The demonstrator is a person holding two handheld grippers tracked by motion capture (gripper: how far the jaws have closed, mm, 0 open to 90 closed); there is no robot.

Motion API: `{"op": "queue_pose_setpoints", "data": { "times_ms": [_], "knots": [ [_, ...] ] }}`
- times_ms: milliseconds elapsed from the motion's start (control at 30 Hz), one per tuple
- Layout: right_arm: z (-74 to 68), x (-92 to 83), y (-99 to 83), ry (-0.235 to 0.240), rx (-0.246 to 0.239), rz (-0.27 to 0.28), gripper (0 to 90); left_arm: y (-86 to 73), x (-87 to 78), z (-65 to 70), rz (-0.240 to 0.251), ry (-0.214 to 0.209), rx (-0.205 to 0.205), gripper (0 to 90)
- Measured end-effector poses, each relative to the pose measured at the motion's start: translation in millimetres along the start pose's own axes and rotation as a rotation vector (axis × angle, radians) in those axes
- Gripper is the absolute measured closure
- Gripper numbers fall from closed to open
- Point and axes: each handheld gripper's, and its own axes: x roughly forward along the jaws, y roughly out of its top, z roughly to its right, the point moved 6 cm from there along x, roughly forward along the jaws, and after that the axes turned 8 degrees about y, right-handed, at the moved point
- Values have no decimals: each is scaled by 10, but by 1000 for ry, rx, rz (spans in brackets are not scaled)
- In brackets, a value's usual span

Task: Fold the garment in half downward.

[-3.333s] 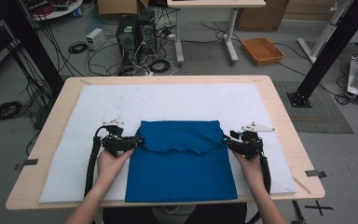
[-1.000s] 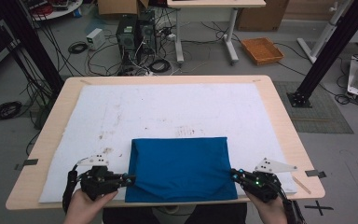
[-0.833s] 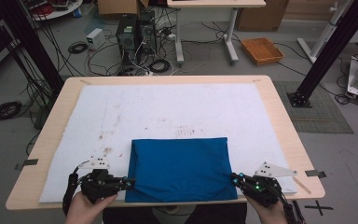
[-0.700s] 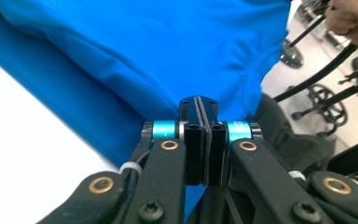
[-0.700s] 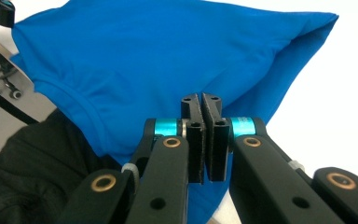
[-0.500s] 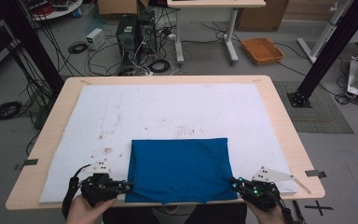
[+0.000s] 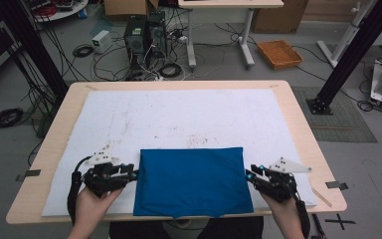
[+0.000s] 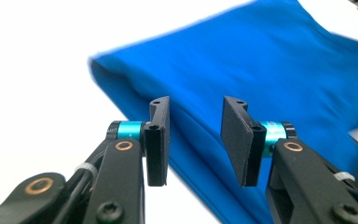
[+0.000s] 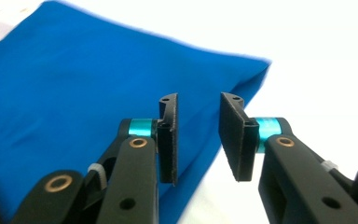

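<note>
A blue cloth (image 7: 191, 179) lies folded flat on the white mat (image 7: 179, 114), and its near edge reaches the table's front. My left gripper (image 7: 132, 174) sits at the cloth's left edge. In the left gripper view this gripper (image 8: 196, 140) is open; its jaws have just been opening, and the cloth's folded edge (image 8: 270, 70) runs under the gap, free of the pads. My right gripper (image 7: 248, 174) is at the cloth's right edge. In the right gripper view it (image 9: 198, 137) is open too, its jaws just opened, with the cloth's edge (image 9: 74, 93) below and untouched.
The wooden table (image 7: 298, 119) carries the mat, which is bare beyond the cloth. On the floor behind are computer towers (image 7: 144, 32), tangled cables (image 7: 84, 50), an orange tray (image 7: 280, 53) and black frame posts (image 7: 350, 55).
Both grippers, shut on the cloth's near corners a second ago, have opened and let go. Both hands slid a little up the table along the cloth's sides. The cloth lies still.
</note>
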Motion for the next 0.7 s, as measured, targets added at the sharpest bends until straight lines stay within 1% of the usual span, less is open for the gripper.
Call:
{"op": "queue_pose_setpoints", "data": {
  "times_ms": [67, 100, 133, 200, 233, 267, 300, 367, 400, 467, 500, 533, 567, 600, 667, 700],
  "knots": [
    [146, 103, 99, -23, 30, 15, 667, 92, 97, -108, 19, 34, -12, 616],
    [219, 165, 144, -36, 43, 17, 653, 128, 154, -157, 24, 44, -15, 611],
    [289, 233, 185, -43, 59, 20, 640, 158, 216, -199, 29, 50, -33, 600],
    [406, 375, 243, -52, 97, 14, 623, 202, 338, -275, 30, 79, -32, 598],
    [460, 445, 260, -69, 98, 2, 620, 214, 396, -306, 23, 98, -30, 597],
    [504, 517, 278, -80, 105, 2, 609, 221, 458, -331, 17, 108, -28, 594],
    [538, 586, 286, -80, 124, -10, 601, 222, 518, -348, 4, 113, -37, 586],
    [587, 714, 289, -85, 136, -32, 595, 208, 614, -370, -22, 117, -35, 584],
    [592, 767, 281, -83, 136, -52, 618, 196, 651, -375, -41, 123, -26, 584],
    [577, 839, 255, -78, 112, -86, 757, 166, 712, -375, -74, 139, -4, 601],
    [571, 856, 241, -81, 97, -98, 817, 143, 729, -380, -102, 145, 16, 638],
    [567, 862, 229, -83, 90, -104, 850, 125, 749, -383, -117, 156, 21, 667],
    [566, 860, 221, -86, 93, -104, 862, 109, 759, -390, -132, 161, 30, 683],
    [575, 853, 218, -92, 91, -100, 865, 103, 773, -387, -127, 165, 18, 690],
    [585, 837, 215, -95, 95, -95, 857, 106, 761, -388, -129, 162, 23, 689],
    [599, 826, 214, -99, 96, -89, 831, 120, 750, -385, -115, 161, 19, 688]
  ]
}}
